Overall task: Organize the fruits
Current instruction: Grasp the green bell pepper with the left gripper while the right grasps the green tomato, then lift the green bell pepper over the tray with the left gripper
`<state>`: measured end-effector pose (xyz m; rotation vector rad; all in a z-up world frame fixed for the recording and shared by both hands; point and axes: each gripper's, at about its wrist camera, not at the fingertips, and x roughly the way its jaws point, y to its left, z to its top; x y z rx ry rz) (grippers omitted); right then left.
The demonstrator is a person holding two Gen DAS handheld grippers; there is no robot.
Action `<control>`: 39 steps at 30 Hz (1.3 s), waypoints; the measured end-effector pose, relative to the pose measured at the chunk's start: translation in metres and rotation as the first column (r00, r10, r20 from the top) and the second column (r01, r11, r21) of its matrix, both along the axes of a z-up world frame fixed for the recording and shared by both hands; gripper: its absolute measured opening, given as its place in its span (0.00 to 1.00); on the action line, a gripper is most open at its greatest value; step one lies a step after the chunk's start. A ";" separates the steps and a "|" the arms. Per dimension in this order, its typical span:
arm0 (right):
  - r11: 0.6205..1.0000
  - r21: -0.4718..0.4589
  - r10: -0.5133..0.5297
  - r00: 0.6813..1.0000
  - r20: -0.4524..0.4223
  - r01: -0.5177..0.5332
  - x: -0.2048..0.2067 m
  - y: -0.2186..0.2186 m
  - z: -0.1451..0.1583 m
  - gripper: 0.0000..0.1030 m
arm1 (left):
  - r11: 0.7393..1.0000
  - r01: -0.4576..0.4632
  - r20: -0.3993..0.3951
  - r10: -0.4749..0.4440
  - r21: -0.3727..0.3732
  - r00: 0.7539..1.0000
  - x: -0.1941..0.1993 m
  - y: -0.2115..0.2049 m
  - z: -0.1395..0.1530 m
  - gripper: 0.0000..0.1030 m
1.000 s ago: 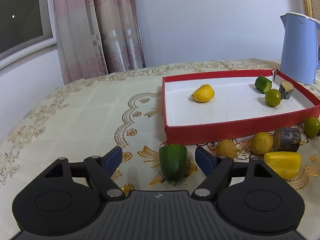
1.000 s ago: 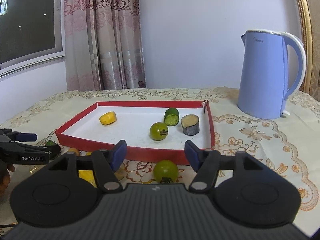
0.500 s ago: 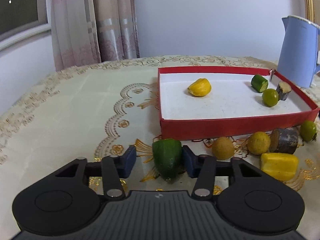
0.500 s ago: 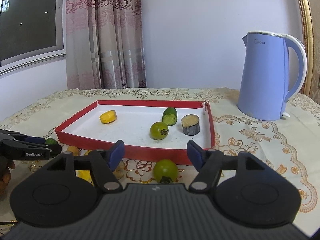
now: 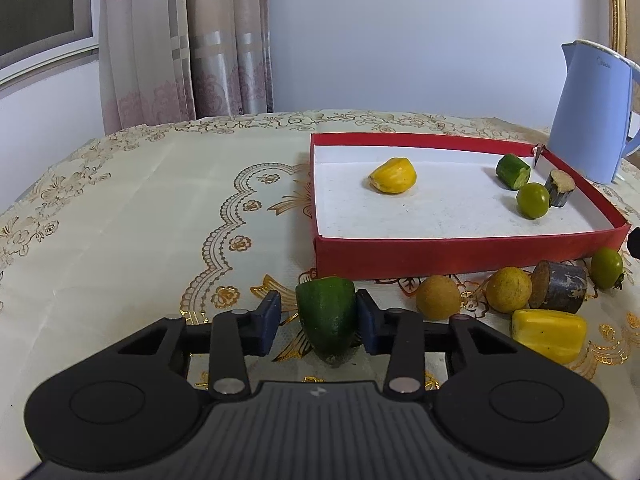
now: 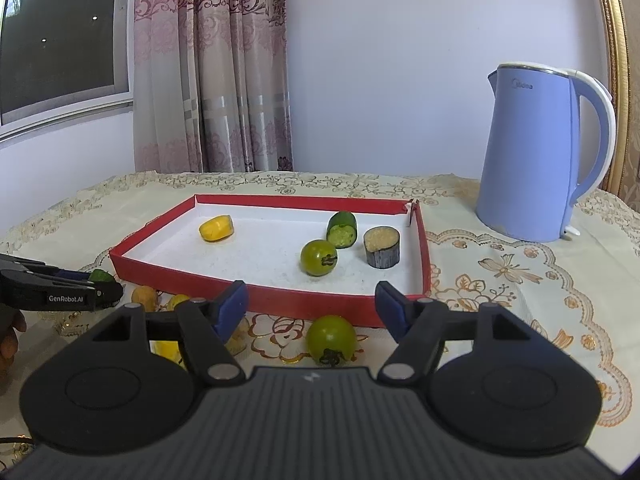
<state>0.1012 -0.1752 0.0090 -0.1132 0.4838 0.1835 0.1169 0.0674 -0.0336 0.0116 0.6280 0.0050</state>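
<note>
A red tray (image 5: 440, 250) holds a yellow piece (image 5: 394, 176), a green cucumber chunk (image 5: 513, 165), a green tomato (image 5: 532, 200) and a dark eggplant chunk (image 5: 561, 187). My left gripper (image 5: 318, 322) has its jaws close around a green pepper piece (image 5: 327, 314) on the cloth; the right pad touches it and the left pad stands a little off. My right gripper (image 6: 312, 306) is open and empty above a green tomato (image 6: 331, 339) in front of the tray (image 6: 320, 304). The left gripper also shows in the right wrist view (image 6: 106, 292).
In front of the tray lie two round yellow fruits (image 5: 438, 297) (image 5: 509, 290), a dark eggplant chunk (image 5: 560, 286), a yellow block (image 5: 548, 334) and a green tomato (image 5: 607, 268). A blue kettle (image 6: 536, 156) stands at the back right. Curtains and a wall lie behind the table.
My left gripper has narrowed from wide open to close around the green pepper piece. My right gripper has stayed open over the green tomato, hardly moving.
</note>
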 end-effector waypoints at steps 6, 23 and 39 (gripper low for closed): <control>1.000 -0.009 -0.013 1.000 -0.018 0.013 0.002 -0.003 -0.001 0.67 | 0.998 0.027 0.004 -0.027 -0.058 1.000 0.000 0.003 0.002 0.38; 0.997 -0.060 -0.048 0.997 -0.067 0.044 0.011 -0.006 -0.010 0.66 | 0.999 0.014 0.001 -0.014 -0.035 1.000 -0.003 0.002 0.002 0.29; 0.996 -0.089 -0.032 0.989 -0.143 0.019 0.025 -0.003 -0.027 0.42 | 1.000 0.013 0.033 -0.012 -0.018 0.999 -0.009 -0.002 0.008 0.29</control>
